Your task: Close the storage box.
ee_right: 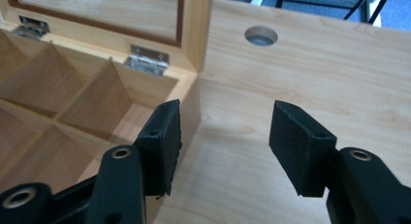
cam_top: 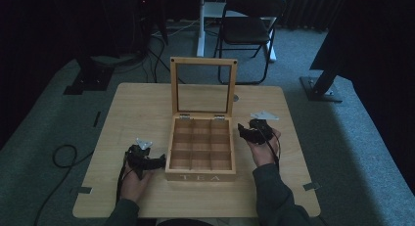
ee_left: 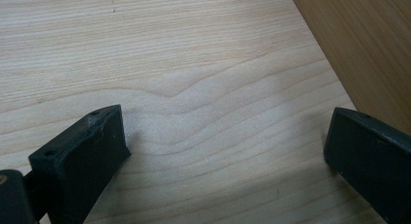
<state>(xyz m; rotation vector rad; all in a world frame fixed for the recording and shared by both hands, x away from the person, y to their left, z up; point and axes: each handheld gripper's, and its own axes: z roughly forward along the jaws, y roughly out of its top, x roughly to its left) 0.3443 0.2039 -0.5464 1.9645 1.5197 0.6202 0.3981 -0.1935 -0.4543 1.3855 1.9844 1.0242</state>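
A wooden tea box [cam_top: 200, 147] marked TEA stands in the middle of the table with its glass-paned lid [cam_top: 202, 86] raised upright. Its several compartments [ee_right: 58, 107] look empty. My left gripper [cam_top: 157, 161] rests low on the table just left of the box's front corner, open, with bare wood between its jaws [ee_left: 223, 136]; the box wall [ee_left: 368, 54] runs along the right of that view. My right gripper [cam_top: 241, 128] hovers at the box's right rear corner, open, its left jaw over the box's right wall [ee_right: 191, 105] and nothing held.
The light wooden table [cam_top: 142, 103] has a round cable hole [ee_right: 261, 35] behind the box on the right. A black folding chair [cam_top: 249, 25] and a white table leg [cam_top: 200, 23] stand beyond the far edge. A cable [cam_top: 61, 155] loops on the carpet at left.
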